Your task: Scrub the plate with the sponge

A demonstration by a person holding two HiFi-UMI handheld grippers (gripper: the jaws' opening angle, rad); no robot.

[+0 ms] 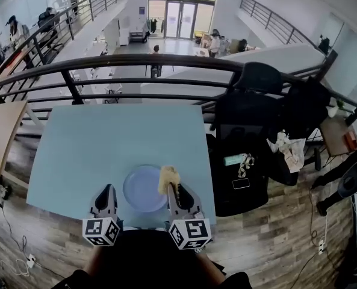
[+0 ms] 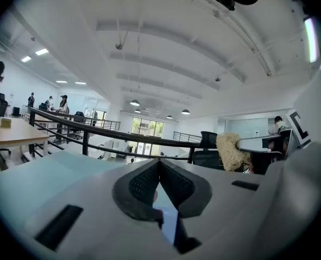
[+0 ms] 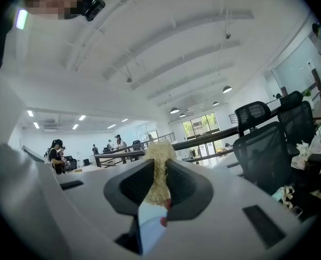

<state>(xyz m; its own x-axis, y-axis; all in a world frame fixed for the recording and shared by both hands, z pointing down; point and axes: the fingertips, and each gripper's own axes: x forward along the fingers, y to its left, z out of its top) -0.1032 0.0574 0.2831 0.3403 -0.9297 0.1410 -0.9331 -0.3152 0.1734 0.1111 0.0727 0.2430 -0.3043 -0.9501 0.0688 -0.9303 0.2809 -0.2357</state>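
Head view: the plate (image 1: 141, 189) lies on the table (image 1: 76, 155) near its front edge, between the 2 grippers. The right gripper (image 1: 174, 191) holds the sponge (image 1: 168, 177) over the plate's right rim. I cannot tell from here whether the sponge touches the plate. The left gripper (image 1: 108, 189) sits just beside the plate's left rim, apart from it as far as I can see.

Left gripper view: the left gripper (image 2: 159, 162) has its 2 jaws pressed together with nothing between them. The sponge (image 2: 230, 151) shows off to the right, raised against the room. The plate is not in view.

Right gripper view: the right gripper (image 3: 159, 169) is clamped on the sponge (image 3: 159, 153), whose tuft sticks out past the jaw tips. Only the room lies beyond it, so the jaws seem tilted up, away from the plate.

My judgement is that the sponge is in hand and the scrub stroke is not yet bearing down. The next move calls for tipping the sponge onto the plate's face and rubbing. The left jaws may need to open to steady the rim.
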